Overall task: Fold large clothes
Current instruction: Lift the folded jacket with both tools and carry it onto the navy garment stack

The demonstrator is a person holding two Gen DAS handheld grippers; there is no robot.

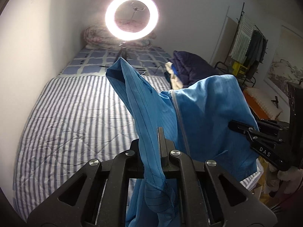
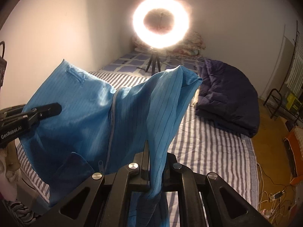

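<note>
A blue pinstriped garment [image 1: 204, 109] with a grey zip hangs in the air above the bed, stretched between both grippers. In the left wrist view my left gripper [image 1: 151, 138] is shut on a bunched edge of it, and cloth trails down over the jaws. Further right, my right gripper [image 1: 233, 124] pinches the other side. In the right wrist view the right gripper [image 2: 155, 151] is shut on a fold of the same blue garment [image 2: 90, 113], while the left gripper [image 2: 58, 107] clamps its far left edge.
Below lies a bed with a striped sheet [image 1: 75, 113] [image 2: 208, 141]. A lit ring light [image 1: 132, 17] [image 2: 161, 23] stands on a tripod at its far end. A folded dark navy quilted jacket [image 2: 227, 98] [image 1: 189, 66] rests on the bed's right side. A clothes rack [image 1: 250, 43] and floor cables [image 2: 274, 194] are at the right.
</note>
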